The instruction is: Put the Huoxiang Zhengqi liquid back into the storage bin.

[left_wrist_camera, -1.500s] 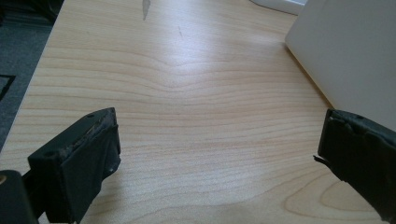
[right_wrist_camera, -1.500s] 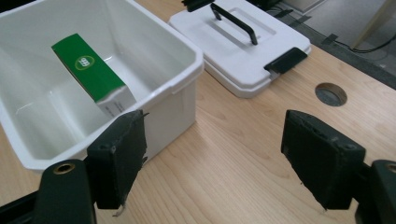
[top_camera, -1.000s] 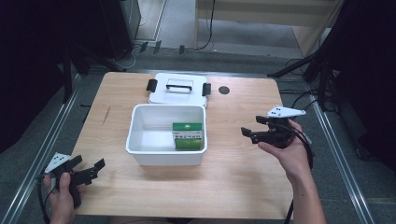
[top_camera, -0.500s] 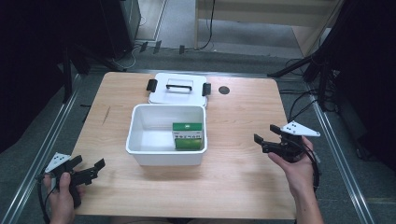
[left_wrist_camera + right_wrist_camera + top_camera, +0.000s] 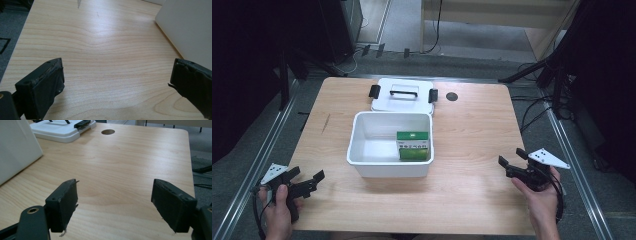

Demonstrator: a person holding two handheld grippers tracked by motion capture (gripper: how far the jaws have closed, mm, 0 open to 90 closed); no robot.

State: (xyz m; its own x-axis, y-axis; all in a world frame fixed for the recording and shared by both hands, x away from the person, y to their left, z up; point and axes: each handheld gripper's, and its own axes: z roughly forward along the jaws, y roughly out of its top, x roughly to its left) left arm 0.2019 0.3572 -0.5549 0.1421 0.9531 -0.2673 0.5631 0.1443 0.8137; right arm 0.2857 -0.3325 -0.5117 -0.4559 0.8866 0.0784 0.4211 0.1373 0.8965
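Observation:
A white open box (image 5: 362,155) stands mid-table with a green and white carton (image 5: 413,145) lying inside at its right end. Its white lid (image 5: 402,95), with a black handle and black clips, lies flat just behind it. My left gripper (image 5: 307,179) rests open at the table's near left corner, jaws wide apart over bare wood (image 5: 117,75), the box wall (image 5: 190,27) off to its right. My right gripper (image 5: 511,161) is open at the near right, nothing between its jaws (image 5: 115,202), with the box wall (image 5: 15,152) and lid (image 5: 60,130) ahead on its left.
A round cable hole (image 5: 452,96) sits in the wooden tabletop (image 5: 472,130) near the far right of the lid. Metal rails run along both sides of the table. Cables and dark stands crowd the floor beyond the far and right edges.
The right gripper has drawn back from beside the box toward the near right edge of the table and come down lower. The left gripper has stayed where it was.

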